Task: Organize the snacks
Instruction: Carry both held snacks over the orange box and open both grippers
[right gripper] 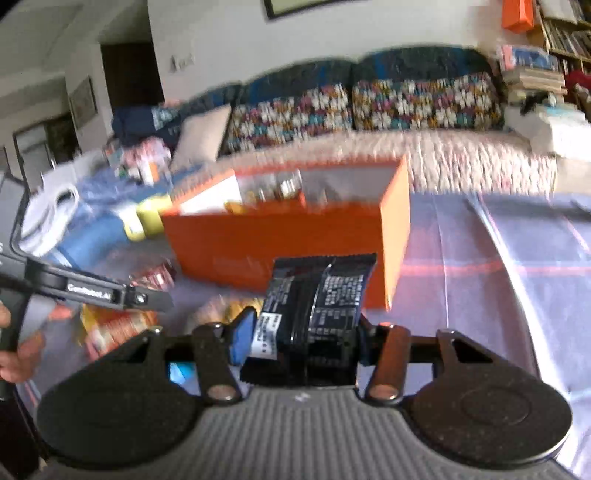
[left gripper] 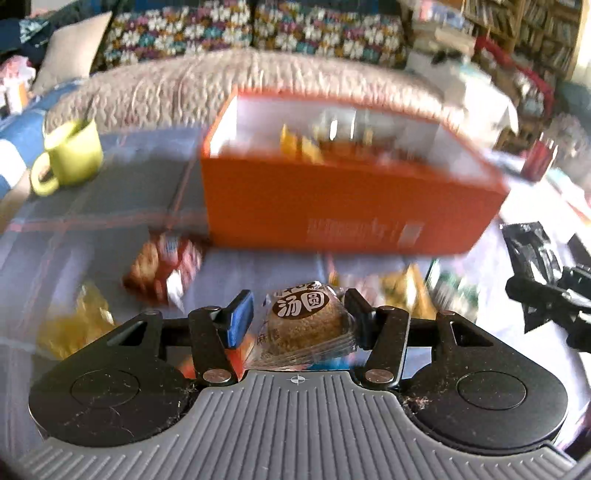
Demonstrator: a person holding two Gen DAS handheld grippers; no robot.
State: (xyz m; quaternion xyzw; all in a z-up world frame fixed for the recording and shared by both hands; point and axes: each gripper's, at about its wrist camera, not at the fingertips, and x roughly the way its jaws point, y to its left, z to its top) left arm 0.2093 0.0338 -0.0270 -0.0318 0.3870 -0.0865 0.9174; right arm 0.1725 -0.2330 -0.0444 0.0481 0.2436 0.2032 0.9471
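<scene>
An open orange box (left gripper: 332,199) holding several snacks stands on the table; it also shows in the right wrist view (right gripper: 280,243). My left gripper (left gripper: 299,317) is shut on a clear-wrapped brown sesame ball snack (left gripper: 306,325), held above the table in front of the box. My right gripper (right gripper: 303,332) is shut on a black snack packet (right gripper: 317,295), also in front of the box. The right gripper with its black packet shows at the right edge of the left wrist view (left gripper: 543,280). Loose snacks lie before the box: a red packet (left gripper: 166,266) and a yellow one (left gripper: 74,325).
A yellow-green mug (left gripper: 70,155) stands left of the box. The table has a grey-blue plaid cloth (right gripper: 498,258). A sofa with a patterned cover (right gripper: 369,103) is behind. Bookshelves (left gripper: 535,33) stand at the far right. The left gripper's body (right gripper: 92,288) is at the right view's left.
</scene>
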